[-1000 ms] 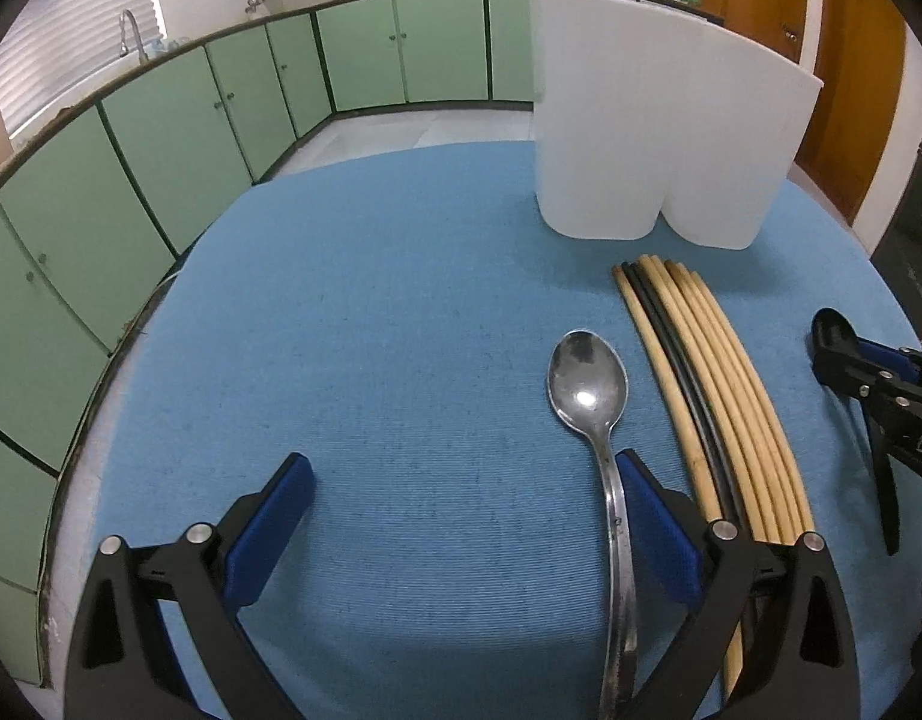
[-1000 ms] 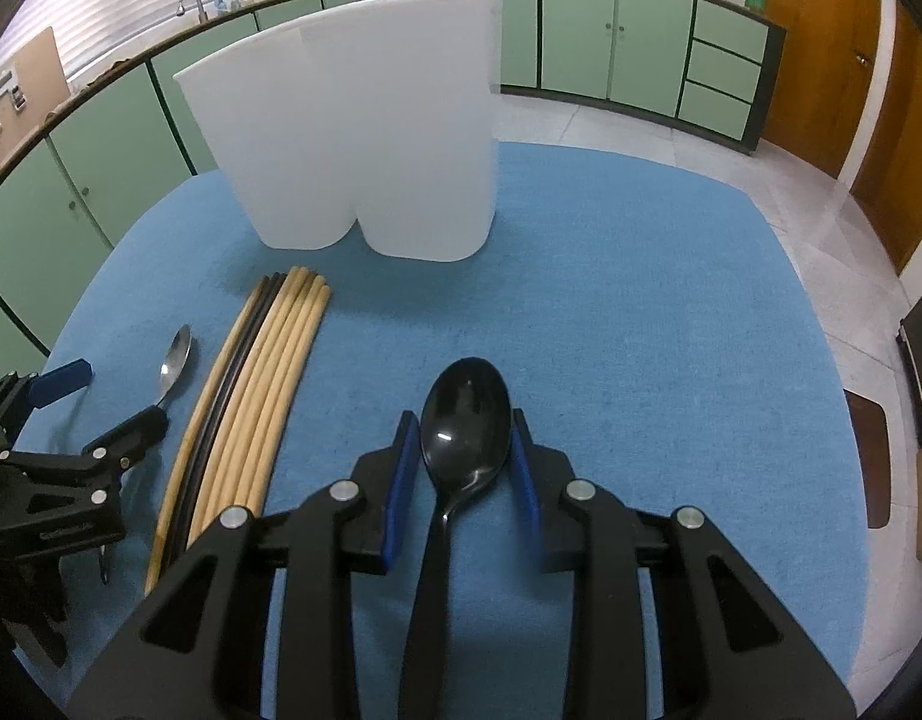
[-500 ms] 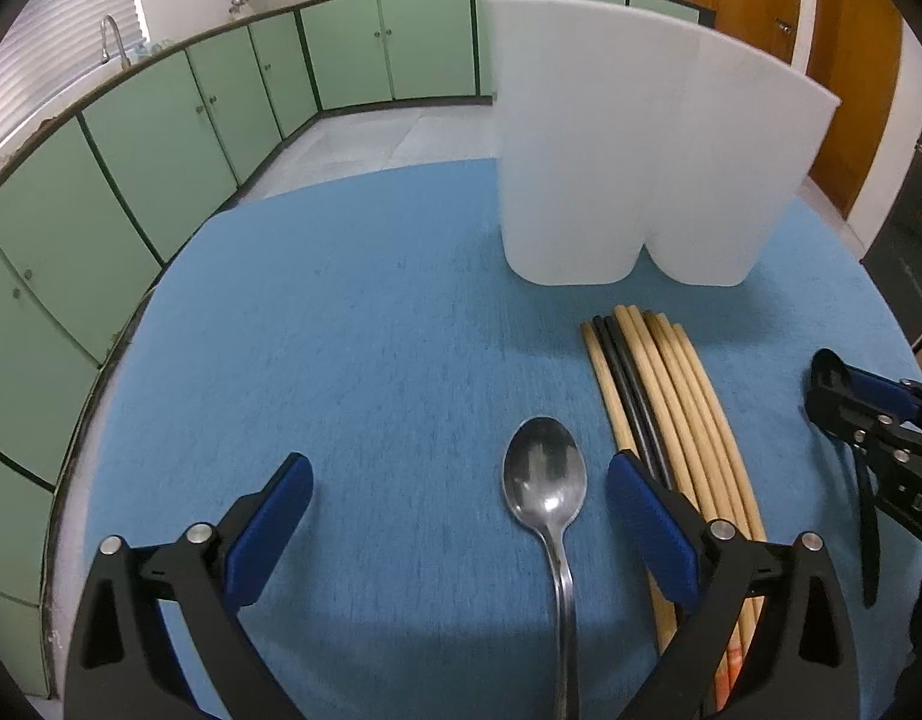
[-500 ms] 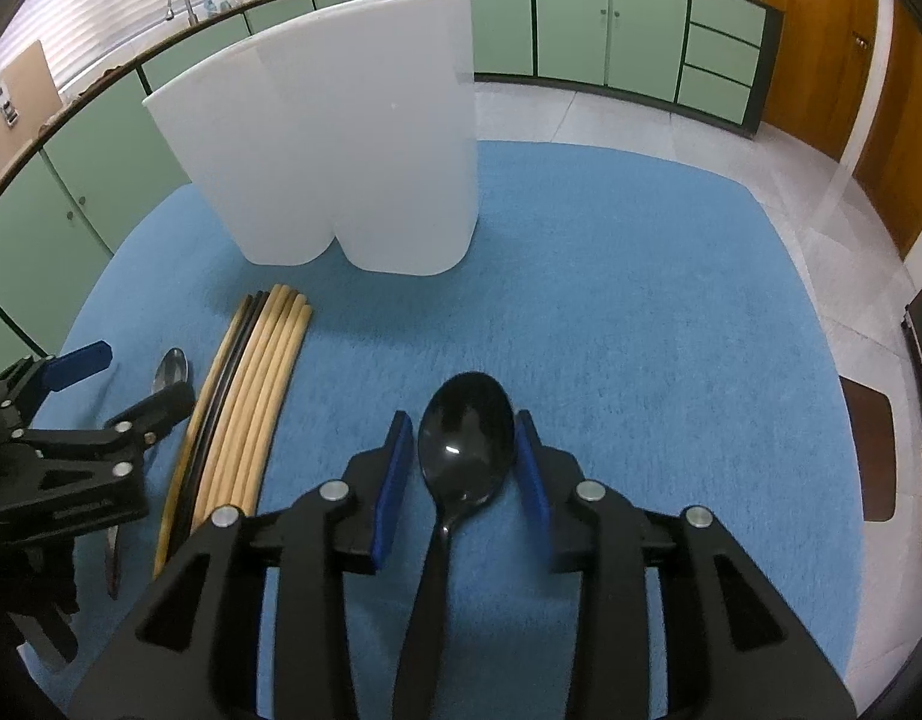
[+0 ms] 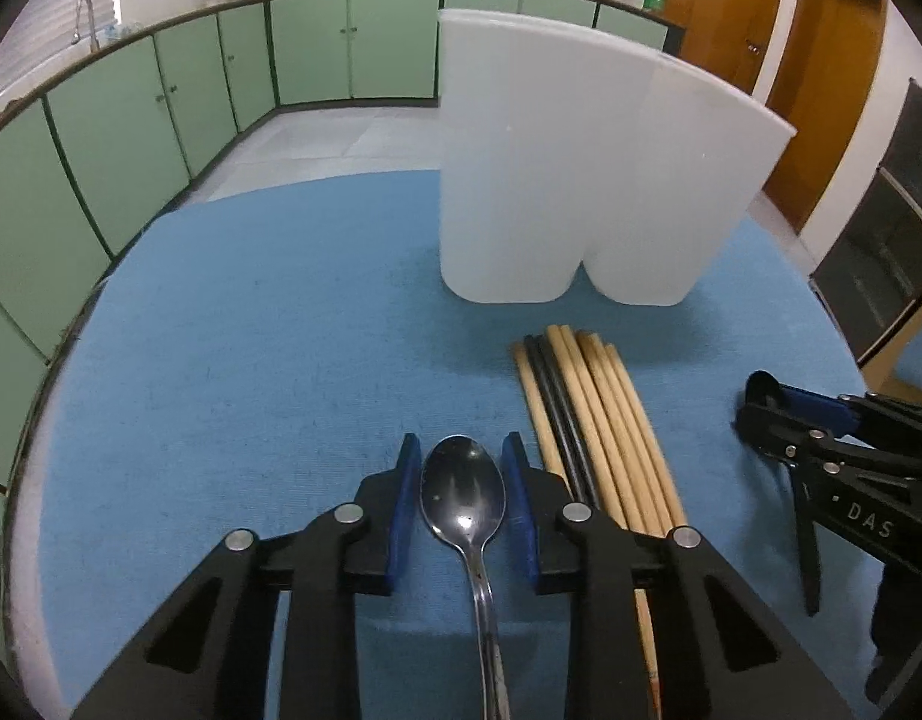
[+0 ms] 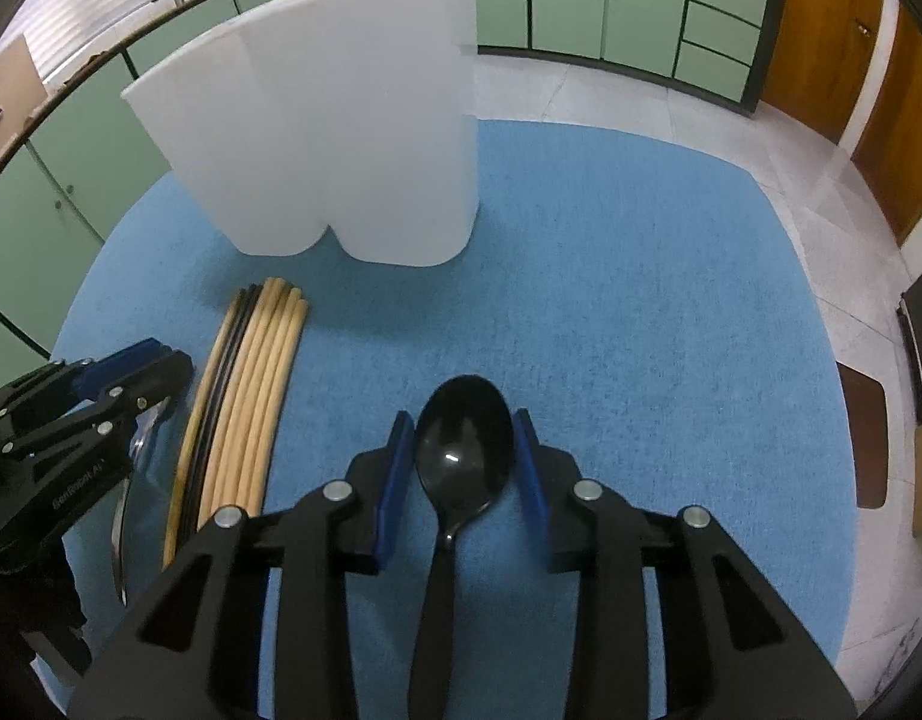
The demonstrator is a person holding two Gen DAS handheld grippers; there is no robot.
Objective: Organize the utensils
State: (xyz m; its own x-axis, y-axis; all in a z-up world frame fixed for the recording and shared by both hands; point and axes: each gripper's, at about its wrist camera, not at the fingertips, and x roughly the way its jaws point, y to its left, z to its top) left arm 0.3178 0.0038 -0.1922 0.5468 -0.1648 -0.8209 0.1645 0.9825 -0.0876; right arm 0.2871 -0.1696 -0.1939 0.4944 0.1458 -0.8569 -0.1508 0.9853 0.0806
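Observation:
A steel spoon sits between the blue pads of my left gripper, which is shut on its bowl. My right gripper is shut on a black plastic spoon. Several wooden and black chopsticks lie side by side on the blue table mat, right of the left gripper, and show in the right wrist view too. A tall white two-compartment utensil holder stands upright behind the chopsticks; it also shows in the right wrist view. Its inside is hidden.
The round table carries a blue mat whose edge drops off left and right. Green kitchen cabinets and a tiled floor lie beyond. The other gripper shows at the side of each view.
My left gripper has moved over the steel spoon and closed from wide open onto its bowl. My right gripper has kept hold of the black spoon and moved a little closer to the holder.

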